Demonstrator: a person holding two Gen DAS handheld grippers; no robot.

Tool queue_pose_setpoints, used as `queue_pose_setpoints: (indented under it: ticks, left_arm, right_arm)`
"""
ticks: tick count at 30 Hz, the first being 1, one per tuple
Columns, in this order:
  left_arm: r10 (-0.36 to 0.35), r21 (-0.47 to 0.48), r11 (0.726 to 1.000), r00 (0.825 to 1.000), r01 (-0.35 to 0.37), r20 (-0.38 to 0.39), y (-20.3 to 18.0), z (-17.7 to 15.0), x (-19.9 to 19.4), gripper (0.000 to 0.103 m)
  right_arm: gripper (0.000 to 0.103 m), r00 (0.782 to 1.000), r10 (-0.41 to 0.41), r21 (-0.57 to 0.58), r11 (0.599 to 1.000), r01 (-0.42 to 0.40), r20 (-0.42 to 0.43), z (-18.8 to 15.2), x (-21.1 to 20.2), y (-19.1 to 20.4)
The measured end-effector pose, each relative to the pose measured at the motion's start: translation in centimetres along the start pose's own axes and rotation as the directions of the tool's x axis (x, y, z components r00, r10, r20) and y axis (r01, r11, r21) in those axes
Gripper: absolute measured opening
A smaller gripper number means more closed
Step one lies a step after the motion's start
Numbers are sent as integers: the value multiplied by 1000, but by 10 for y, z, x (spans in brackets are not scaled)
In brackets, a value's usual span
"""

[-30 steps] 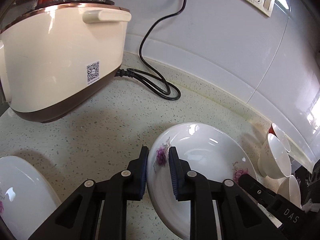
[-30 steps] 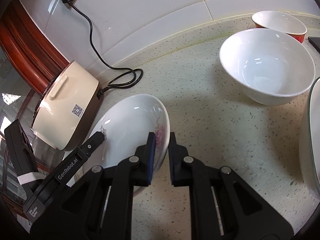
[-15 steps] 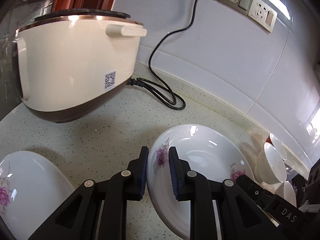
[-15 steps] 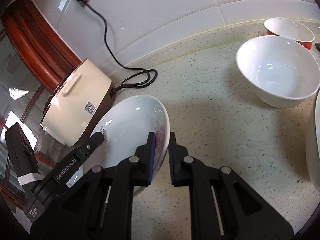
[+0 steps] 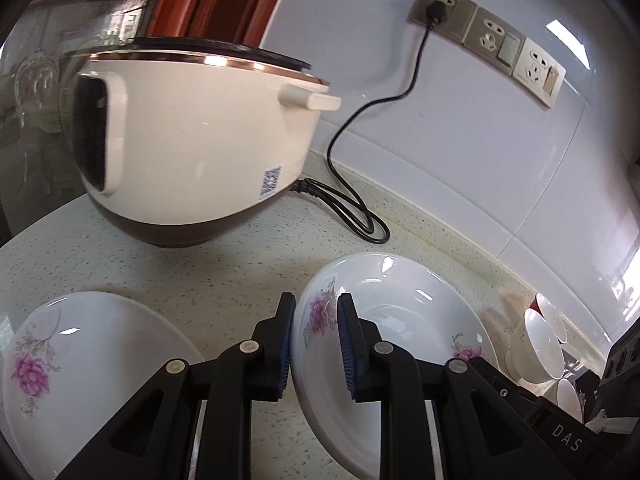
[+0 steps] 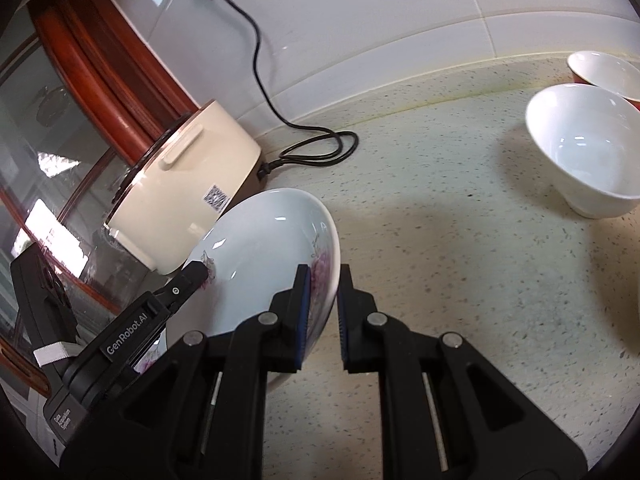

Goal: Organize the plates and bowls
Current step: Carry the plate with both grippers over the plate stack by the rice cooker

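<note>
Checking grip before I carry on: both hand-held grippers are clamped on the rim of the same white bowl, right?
Not a bowl: both hand-held grippers, left and right, are clamped on the rim of the same flowered plate. Both wrist views show it; the white bowl sits untouched.

A pale speckled stone countertop (image 6: 460, 240) meets a white tiled wall (image 5: 460, 140) along a curved upstand. At two o'clock in the left wrist view a row of wall sockets (image 5: 492, 40) holds one black plug, its cable (image 5: 352, 200) looping down toward a cream electric cooker (image 5: 192, 140). At ten o'clock stands a reddish-brown wooden frame (image 6: 108, 64) with glass (image 6: 44, 128). Bright window light reflects off the tiles.
</note>
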State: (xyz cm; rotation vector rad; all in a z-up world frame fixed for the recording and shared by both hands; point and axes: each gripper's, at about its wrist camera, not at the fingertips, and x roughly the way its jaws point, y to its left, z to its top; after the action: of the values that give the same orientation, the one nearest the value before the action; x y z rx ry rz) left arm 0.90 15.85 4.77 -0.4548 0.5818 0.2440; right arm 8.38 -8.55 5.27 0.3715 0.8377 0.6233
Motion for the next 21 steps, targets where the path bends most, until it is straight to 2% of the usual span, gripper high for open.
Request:
queue_pose_setpoints:
  ticks: [10,21]
  left_arm:
    - [32,-45,998,999,-32,-14,31,-8,-18,21]
    - [81,-67,995,997,-80,14,58,-8,-49,21]
  right_arm:
    - [16,998,57,-81,995,-58,-10,-12,0,28]
    - [16,989,131,-119,983,-139,-69,-31,8,52]
